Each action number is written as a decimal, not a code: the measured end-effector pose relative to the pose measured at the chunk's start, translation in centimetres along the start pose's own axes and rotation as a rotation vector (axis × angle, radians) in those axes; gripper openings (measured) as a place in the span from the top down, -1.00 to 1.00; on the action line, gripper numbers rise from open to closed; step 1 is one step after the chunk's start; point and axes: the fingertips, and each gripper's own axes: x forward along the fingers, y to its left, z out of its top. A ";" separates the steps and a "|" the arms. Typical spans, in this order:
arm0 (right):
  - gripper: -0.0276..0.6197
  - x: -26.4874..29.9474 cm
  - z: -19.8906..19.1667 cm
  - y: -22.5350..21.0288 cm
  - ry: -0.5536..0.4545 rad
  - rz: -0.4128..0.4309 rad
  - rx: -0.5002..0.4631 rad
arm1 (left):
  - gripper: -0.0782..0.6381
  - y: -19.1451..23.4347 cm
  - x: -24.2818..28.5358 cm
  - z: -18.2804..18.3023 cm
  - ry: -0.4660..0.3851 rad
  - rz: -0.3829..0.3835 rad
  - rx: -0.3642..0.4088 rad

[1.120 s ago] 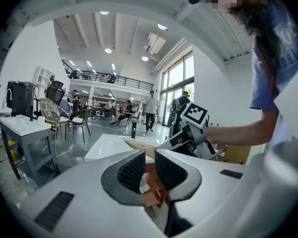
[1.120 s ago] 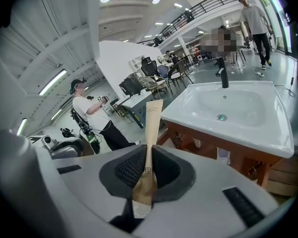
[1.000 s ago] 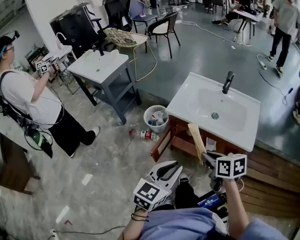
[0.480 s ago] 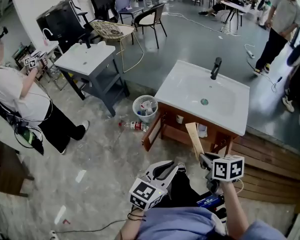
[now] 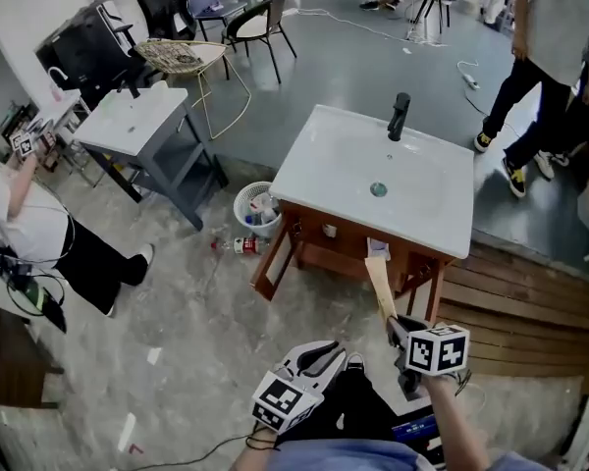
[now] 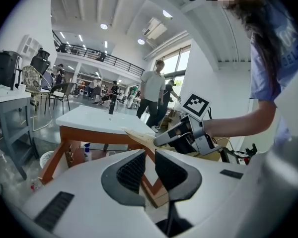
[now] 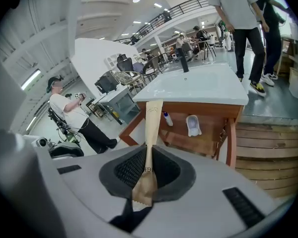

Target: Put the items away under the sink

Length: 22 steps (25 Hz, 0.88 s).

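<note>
Concrete floor [image 5: 206, 312], right tool [image 7: 149, 158] pinching paper packet [image 7: 153, 123]

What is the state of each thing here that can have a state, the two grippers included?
left gripper: open, nothing between its jaws.
right gripper: shut on the paper packet.
paper packet: held by one end, sticking out forward.
waste basket: upright, holding rubbish.
plastic bottle: lying on the floor.

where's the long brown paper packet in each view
Head view: paper packet lower right of centre, rising from the right tongs toward the sink.
Left gripper view: mid-frame, pointing left.
Right gripper view: centre, upright, clamped.
Shared landmark: white sink top beyond it.
</note>
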 end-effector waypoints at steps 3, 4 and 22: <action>0.78 1.4 -0.4 -2.5 -0.008 -0.033 0.041 | 0.62 0.4 2.2 -0.3 0.012 -0.022 0.004; 0.78 2.1 -0.6 -3.2 -0.011 -0.038 0.055 | 0.62 0.6 2.9 -0.4 0.015 -0.027 0.009; 0.78 15.1 -2.4 -14.6 -0.069 -0.179 0.289 | 0.62 5.9 14.3 -4.9 0.063 -0.125 0.174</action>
